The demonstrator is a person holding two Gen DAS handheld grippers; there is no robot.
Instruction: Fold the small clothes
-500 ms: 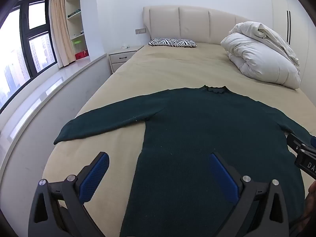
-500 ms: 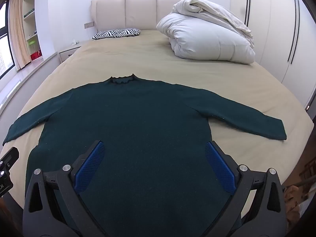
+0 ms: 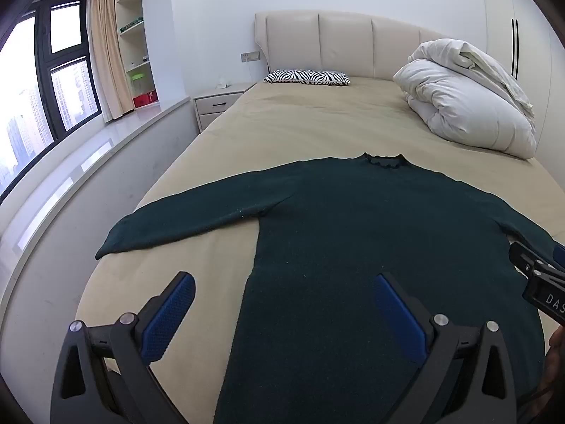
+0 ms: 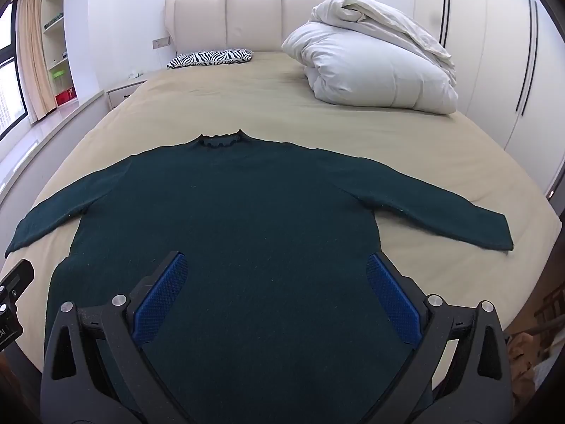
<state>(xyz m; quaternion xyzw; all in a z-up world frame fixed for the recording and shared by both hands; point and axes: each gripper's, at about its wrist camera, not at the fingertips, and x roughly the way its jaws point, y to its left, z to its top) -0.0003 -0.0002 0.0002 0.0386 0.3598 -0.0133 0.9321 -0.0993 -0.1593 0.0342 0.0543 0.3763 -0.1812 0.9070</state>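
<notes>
A dark green long-sleeved sweater [image 3: 370,233] lies flat on the beige bed, collar toward the headboard, both sleeves spread out. It also shows in the right wrist view [image 4: 247,212]. My left gripper [image 3: 282,286] is open and empty, held above the sweater's left lower edge. My right gripper [image 4: 273,268] is open and empty, held above the sweater's lower body. The right gripper's body shows at the right edge of the left wrist view [image 3: 536,279].
A rolled white duvet [image 4: 374,67] lies at the bed's back right. A zebra-print pillow [image 4: 212,57] sits by the headboard. A nightstand [image 3: 219,104] and window ledge [image 3: 70,176] run along the left. Wardrobe doors [image 4: 512,53] stand at the right.
Both grippers have shifted slightly; the sweater sits a little higher in the left view. Both stay open and the sweater has not moved.
</notes>
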